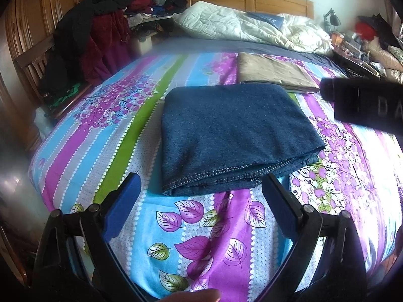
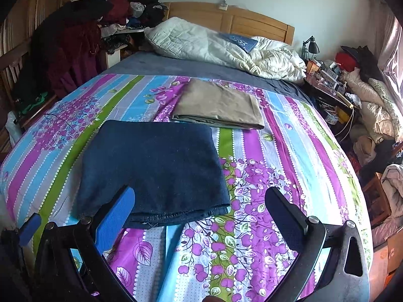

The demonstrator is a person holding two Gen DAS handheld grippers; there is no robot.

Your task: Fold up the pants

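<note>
— How far along are you with the pants?

— By my reading, nearly finished. The blue jeans (image 1: 234, 136) lie folded into a compact rectangle on the flowered bedsheet (image 1: 196, 239), with the stitched hems stacked at the near edge. I count several layers there, so the folding itself looks done.

— Are you holding them?

— No. My left gripper (image 1: 201, 201) is spread wide with nothing between its blue pads (image 1: 123, 201); it hangs just short of the hem edge, apart from the cloth. My right gripper (image 2: 201, 214) is likewise released and empty, above the jeans' near right corner (its left pad crosses in front of the denim in the right wrist view, but I cannot tell whether it touches).

— And that tan thing behind?

— A second folded garment, the beige pants (image 2: 221, 105), lying just beyond the jeans toward the rumpled white quilt (image 2: 226, 50). The two are very close; in the left view their edges nearly meet, though I cannot say they touch.

— So what is left?

— Little, I judge. Perhaps straightening the near layers, which sit a bit uneven at the right corner, or stacking the jeans with the beige pair. Nothing unfolded shows on the sheet.
</note>
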